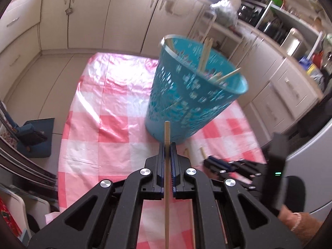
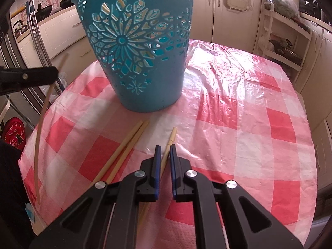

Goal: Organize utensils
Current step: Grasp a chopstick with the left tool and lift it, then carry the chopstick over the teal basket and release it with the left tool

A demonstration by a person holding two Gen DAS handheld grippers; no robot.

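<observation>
table: red and white checked cloth (image 2: 238,124)
left gripper (image 1: 167,145): squeezing one chopstick (image 1: 167,132)
right gripper (image 2: 165,147): jaws apart, around a chopstick on the cloth (image 2: 172,136)

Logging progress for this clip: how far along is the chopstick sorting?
Partly done. Several chopsticks already stand in the teal basket. The left claw grips one chopstick, not yet dropped in. The right claw straddles a single chopstick on the tablecloth; a pair still lies beside it.
</observation>
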